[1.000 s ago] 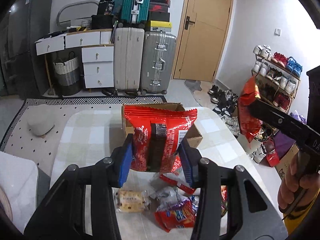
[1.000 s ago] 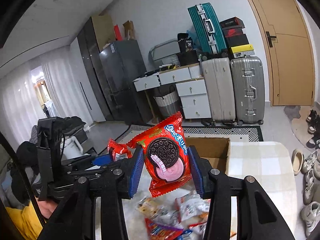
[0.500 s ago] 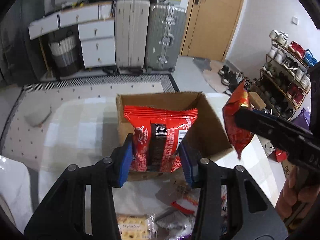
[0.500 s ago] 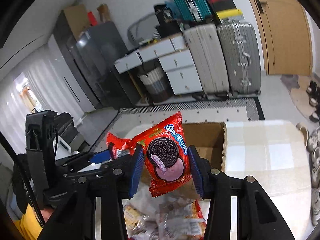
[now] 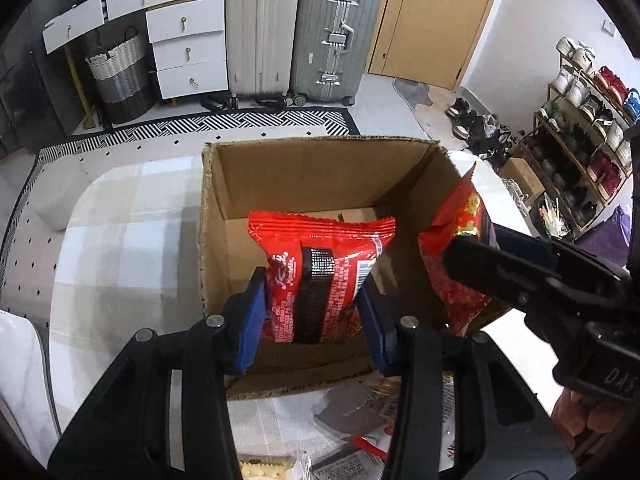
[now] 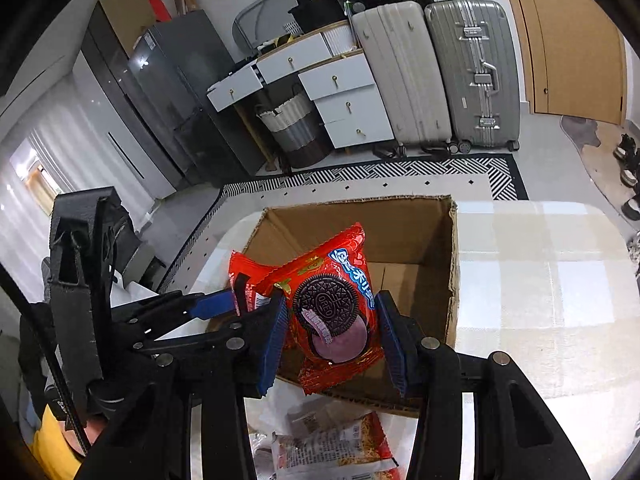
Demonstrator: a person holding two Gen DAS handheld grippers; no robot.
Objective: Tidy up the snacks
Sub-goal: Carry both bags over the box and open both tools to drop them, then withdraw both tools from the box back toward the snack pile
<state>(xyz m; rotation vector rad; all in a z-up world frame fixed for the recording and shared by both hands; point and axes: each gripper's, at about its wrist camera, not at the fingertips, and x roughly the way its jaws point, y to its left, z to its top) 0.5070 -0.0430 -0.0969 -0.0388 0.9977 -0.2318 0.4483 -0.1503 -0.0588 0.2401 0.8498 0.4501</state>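
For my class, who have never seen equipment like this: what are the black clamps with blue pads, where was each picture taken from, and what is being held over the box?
No robot here: a person holds a two-finger clamp in each hand. Each clamp carries a wide-angle camera looking along its fingers, so each picture is one clamp's own view. The left gripper is shut on a red snack packet, seen from its printed back. The right gripper is shut on an Oreo packet. Both hang over an open cardboard box standing on a checked tabletop. More loose snack packets lie in front of the box.
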